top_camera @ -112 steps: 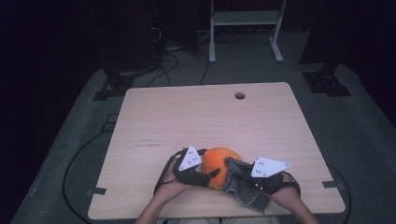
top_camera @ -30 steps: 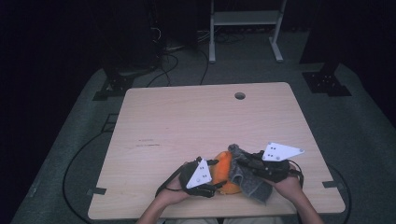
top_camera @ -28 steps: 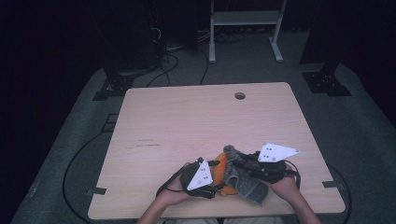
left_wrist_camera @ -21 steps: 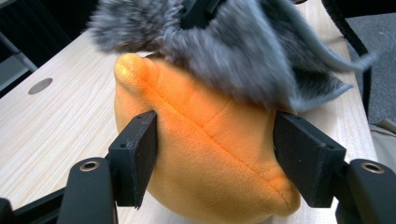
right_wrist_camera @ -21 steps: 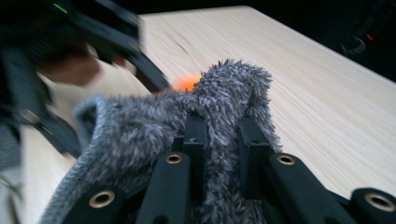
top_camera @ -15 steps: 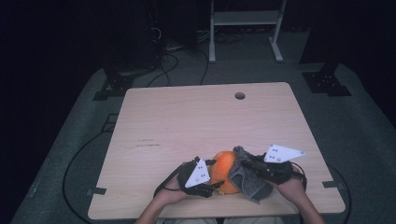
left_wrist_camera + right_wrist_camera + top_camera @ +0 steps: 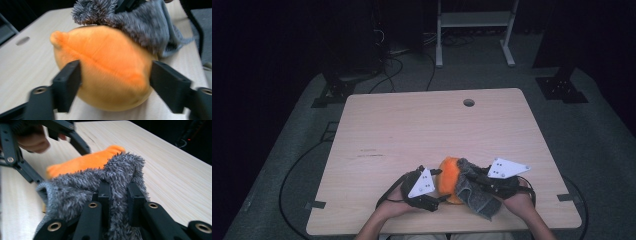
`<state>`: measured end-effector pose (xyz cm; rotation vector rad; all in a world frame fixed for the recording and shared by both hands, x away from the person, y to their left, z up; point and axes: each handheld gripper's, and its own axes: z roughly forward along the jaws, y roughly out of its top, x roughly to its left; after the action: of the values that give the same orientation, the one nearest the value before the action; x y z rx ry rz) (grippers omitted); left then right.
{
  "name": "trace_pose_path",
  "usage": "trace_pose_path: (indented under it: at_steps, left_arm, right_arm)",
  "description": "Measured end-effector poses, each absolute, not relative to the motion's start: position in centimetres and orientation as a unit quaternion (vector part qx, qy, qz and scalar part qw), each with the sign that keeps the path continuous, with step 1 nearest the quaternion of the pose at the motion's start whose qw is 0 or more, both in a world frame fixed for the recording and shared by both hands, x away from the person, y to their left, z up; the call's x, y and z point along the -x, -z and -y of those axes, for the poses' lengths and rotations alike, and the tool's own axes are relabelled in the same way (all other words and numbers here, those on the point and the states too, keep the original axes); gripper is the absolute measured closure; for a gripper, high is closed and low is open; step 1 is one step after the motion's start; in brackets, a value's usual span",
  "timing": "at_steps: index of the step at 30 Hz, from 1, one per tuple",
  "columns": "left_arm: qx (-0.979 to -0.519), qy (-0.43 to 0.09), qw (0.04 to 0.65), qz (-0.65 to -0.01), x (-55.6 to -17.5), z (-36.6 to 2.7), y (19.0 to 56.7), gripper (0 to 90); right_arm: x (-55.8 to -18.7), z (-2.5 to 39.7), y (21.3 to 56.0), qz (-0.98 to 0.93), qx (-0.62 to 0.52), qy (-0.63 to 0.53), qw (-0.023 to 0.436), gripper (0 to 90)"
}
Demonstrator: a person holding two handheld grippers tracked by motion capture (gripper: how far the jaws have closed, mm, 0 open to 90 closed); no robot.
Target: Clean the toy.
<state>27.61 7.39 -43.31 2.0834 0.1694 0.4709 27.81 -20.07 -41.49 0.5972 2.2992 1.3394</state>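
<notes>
Round orange plush ball (image 7: 448,179): resting near the front edge of the pale wooden tabletop (image 7: 412,130), between both hands. Left gripper (image 7: 115,85): jaws spread to either side of the ball, pressing its flanks. Grey fuzzy cloth (image 7: 100,185): draped over the ball's right side, partly covering it. Right gripper (image 7: 118,192): jaws pinched together on a fold of the cloth. Round cable hole (image 7: 469,102): far edge, well apart. Rest of the tabletop bare.

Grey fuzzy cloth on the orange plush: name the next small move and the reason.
Probably drag the grey cloth farther across the orange plush: the right gripper pinches a fold, the left gripper braces the plush, and most orange surface is uncovered.
</notes>
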Motion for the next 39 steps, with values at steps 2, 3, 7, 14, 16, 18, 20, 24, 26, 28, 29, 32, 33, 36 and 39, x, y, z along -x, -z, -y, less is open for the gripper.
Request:
trace_pose_path:
  at_steps: [2, 3, 7, 14, 16, 18, 20, 24, 26, 28, 29, 32, 33, 36, 39]
  left_arm:
    - [-0.852, -0.206, 0.477, -0.065, -27.5, -7.5, 43.2, 37.7]
    - [-0.852, -0.211, 0.475, -0.064, -27.4, -7.5, 43.2, 40.1]
    - [-0.853, -0.219, 0.468, -0.069, -27.4, -7.2, 43.3, 43.3]
    - [-0.847, -0.209, 0.476, -0.109, -27.9, -7.2, 43.6, 42.5]
    - [-0.848, -0.202, 0.480, -0.103, -27.8, -7.3, 43.7, 40.7]
    - [-0.854, -0.180, 0.480, -0.092, -27.9, -7.4, 43.6, 33.9]
    - [-0.857, -0.178, 0.477, -0.077, -27.9, -7.2, 43.6, 30.3]
    - [-0.850, -0.205, 0.478, -0.076, -27.7, -7.0, 43.5, 43.2]
    - [-0.850, -0.208, 0.478, -0.077, -27.7, -6.9, 43.4, 47.8]
    - [-0.850, -0.206, 0.479, -0.074, -27.6, -6.8, 43.4, 48.8]
    - [-0.850, -0.208, 0.479, -0.070, -27.5, -6.8, 43.4, 48.9]
    - [-0.850, -0.205, 0.481, -0.068, -27.4, -6.5, 43.3, 48.9]
    - [-0.851, -0.206, 0.478, -0.066, -27.3, -6.5, 43.3, 48.9]
    - [-0.853, -0.205, 0.474, -0.071, -27.4, -6.6, 43.6, 49.1]
    - [-0.858, -0.203, 0.467, -0.072, -27.6, -6.8, 43.9, 49.4]
  right_arm:
    - [-27.9, 20.4, 41.5, -0.826, -0.219, -0.471, 0.221, 76.0]
    - [-28.0, 20.5, 41.5, -0.826, -0.224, -0.464, 0.228, 76.0]
    - [-28.1, 21.0, 41.4, -0.823, -0.237, -0.459, 0.235, 76.0]
    - [-26.0, 17.8, 40.5, -0.832, -0.170, -0.474, 0.232, 76.0]
    - [-26.2, 17.5, 41.1, -0.836, -0.165, -0.467, 0.238, 76.0]
    - [-26.6, 17.9, 41.3, -0.832, -0.170, -0.473, 0.234, 76.0]
    - [-26.8, 18.2, 41.4, -0.828, -0.179, -0.476, 0.235, 75.9]
    - [-27.2, 19.0, 41.5, -0.823, -0.194, -0.481, 0.232, 76.0]
    - [-27.2, 19.3, 41.3, -0.821, -0.202, -0.478, 0.239, 76.1]
    - [-26.9, 19.3, 40.7, -0.820, -0.202, -0.477, 0.243, 76.1]
    - [-26.6, 19.2, 40.4, -0.821, -0.194, -0.479, 0.240, 76.1]
    - [-25.7, 18.2, 39.8, -0.821, -0.159, -0.506, 0.211, 76.1]
    - [-25.6, 17.7, 39.9, -0.828, -0.151, -0.495, 0.215, 76.1]
    - [-26.0, 17.4, 40.6, -0.837, -0.147, -0.479, 0.221, 76.1]
    - [-26.6, 18.5, 40.7, -0.832, -0.169, -0.476, 0.228, 76.1]
